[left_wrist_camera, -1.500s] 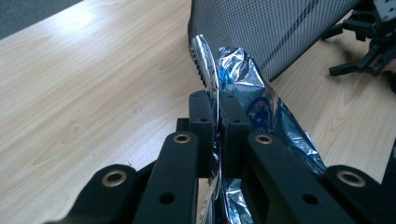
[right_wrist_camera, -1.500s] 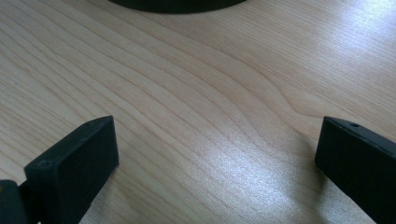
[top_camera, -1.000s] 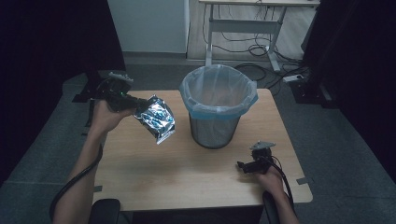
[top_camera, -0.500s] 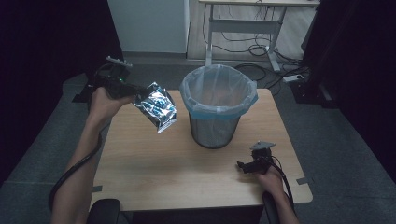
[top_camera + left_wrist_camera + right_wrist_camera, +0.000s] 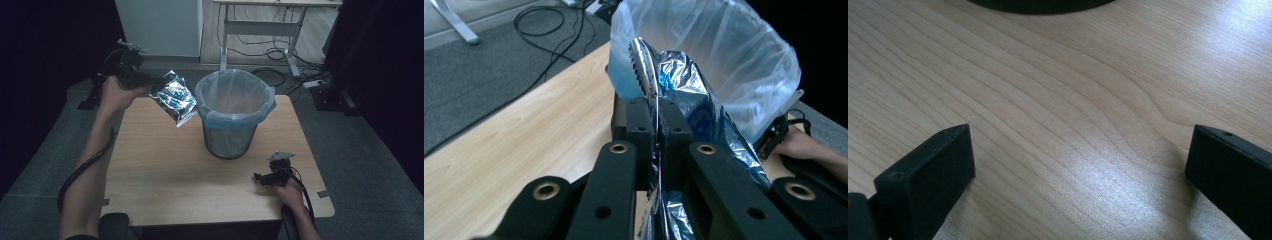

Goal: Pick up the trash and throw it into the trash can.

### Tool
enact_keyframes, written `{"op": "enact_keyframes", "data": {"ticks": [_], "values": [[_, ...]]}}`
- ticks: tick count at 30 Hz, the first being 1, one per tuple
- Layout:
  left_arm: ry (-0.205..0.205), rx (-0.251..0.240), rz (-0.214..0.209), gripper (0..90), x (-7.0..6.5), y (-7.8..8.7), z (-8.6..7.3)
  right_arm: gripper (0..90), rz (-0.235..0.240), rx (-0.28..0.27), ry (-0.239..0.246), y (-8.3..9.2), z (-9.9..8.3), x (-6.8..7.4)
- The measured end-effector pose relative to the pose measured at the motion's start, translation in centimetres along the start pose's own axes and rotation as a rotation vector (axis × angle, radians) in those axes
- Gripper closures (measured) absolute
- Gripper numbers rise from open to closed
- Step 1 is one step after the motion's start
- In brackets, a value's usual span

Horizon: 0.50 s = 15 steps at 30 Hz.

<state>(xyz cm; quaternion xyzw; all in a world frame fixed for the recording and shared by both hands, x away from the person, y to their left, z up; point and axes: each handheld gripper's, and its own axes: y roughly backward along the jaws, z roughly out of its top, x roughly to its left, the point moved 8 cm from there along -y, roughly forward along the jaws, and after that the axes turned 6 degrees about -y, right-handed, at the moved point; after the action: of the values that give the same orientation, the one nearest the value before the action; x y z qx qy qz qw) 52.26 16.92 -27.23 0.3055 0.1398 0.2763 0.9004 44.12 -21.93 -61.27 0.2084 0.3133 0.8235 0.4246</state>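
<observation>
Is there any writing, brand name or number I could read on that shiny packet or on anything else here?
None can be read.
Foil packet, held in the left tongs: blue print with a round mark, too blurred and creased to read.
Bin and its plastic liner: no lettering to be seen.
Table: plain wood, no label.
Right tongs: plain black, no marking.

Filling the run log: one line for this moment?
left gripper: shut on foil bag | bag: beside bin | right gripper: open, on table
</observation>
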Motion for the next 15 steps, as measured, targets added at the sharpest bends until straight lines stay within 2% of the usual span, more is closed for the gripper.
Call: {"op": "enact_keyframes", "data": {"ticks": [6,15], "values": [[-0.021,-0.006,0.006,85.8,-0.5,-1.0,2.1,0.0,0.001,0.000,0.001,0.0,0.0,0.0],[-0.034,-0.009,0.012,85.8,-1.0,-3.8,4.5,0.0,0.004,0.001,0.005,0.0,0.0,0.0]]}}
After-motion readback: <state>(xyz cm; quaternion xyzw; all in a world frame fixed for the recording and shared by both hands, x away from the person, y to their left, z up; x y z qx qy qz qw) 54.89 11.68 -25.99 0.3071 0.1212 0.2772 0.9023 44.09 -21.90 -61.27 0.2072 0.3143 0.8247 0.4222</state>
